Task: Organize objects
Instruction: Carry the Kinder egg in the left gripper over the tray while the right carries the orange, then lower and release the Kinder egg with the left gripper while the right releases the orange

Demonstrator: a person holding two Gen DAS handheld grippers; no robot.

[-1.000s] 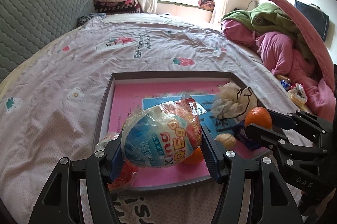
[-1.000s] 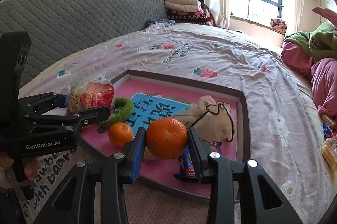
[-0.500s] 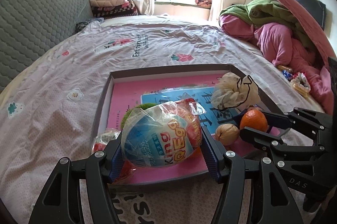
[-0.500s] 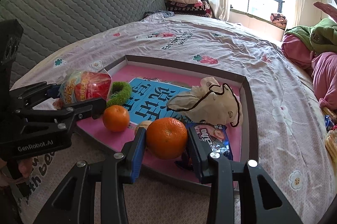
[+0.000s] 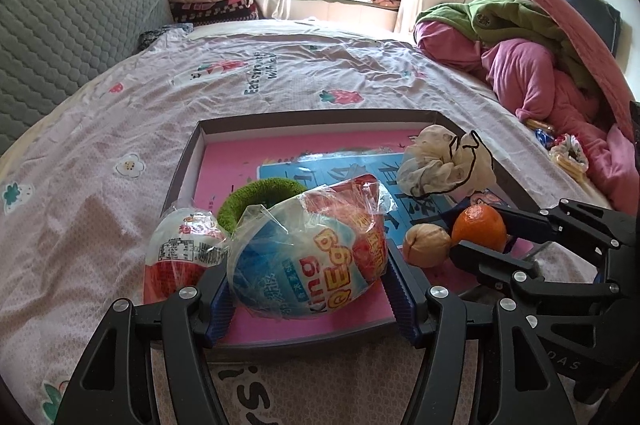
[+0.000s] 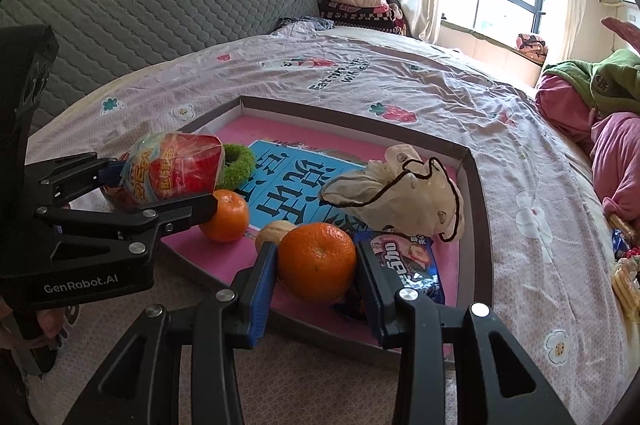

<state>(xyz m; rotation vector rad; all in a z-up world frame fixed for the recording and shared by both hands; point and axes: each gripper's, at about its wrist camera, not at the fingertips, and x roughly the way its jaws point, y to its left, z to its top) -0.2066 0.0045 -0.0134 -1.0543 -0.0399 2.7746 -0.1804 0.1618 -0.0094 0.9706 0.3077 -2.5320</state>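
**Orange fruit and crinkly plastic, both over the tray's near edge**

Plastic-wrapped King Egg toy [image 5: 308, 257] clamped between the left gripper [image 5: 310, 289] jaws, wrapper bulging past the pads; held low above the pink tray [image 5: 320, 141], likely for set-down. Right gripper [image 6: 316, 273] jaws closed on a mandarin [image 6: 317, 261], grip across its widest part. Beyond: walnut [image 6: 276, 229], second mandarin [image 6: 226, 217], Oreo packet [image 6: 404, 261]. Farther in: green ring [image 6: 240, 167], cloth pouch [image 6: 396, 197]. Tray sits on the bedsheet [image 5: 280, 73].
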